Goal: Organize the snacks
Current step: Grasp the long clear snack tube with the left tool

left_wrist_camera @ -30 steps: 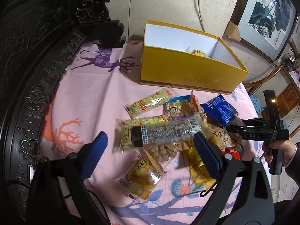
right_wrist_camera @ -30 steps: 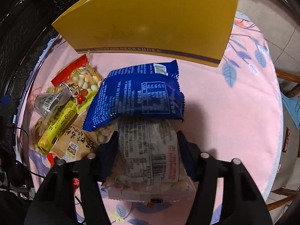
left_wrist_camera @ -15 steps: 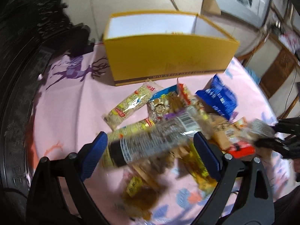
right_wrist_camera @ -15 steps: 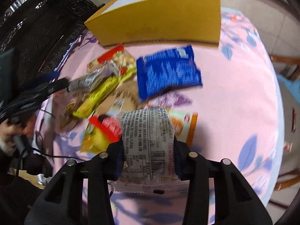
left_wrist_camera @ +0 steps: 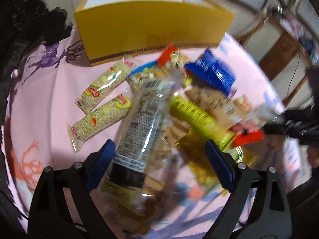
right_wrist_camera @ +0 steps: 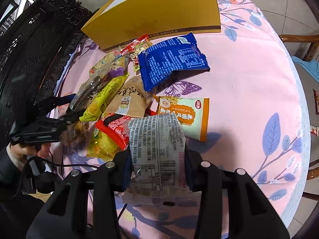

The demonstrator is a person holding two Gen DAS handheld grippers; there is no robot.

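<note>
Left wrist view smeared by motion blur; print on clear snack pack unreadable; yellow box interior hidden behind its near wall; right gripper a dark smudge.

Readable along the brown band at the foot of the yellow cardboard box: "DEER SHOES", with the letters before it cut off by snack packs. Printed on the orange-bordered pale green packet: Chinese characters, seen upside down, not legible letter by letter. On the tan paper-look pouch: large dark Chinese brush characters. On the blue foil bag: a white nutrition table and a barcode, too fine to read. On the clear wrapper with small black print: dense lines and a barcode, illegible.
</note>
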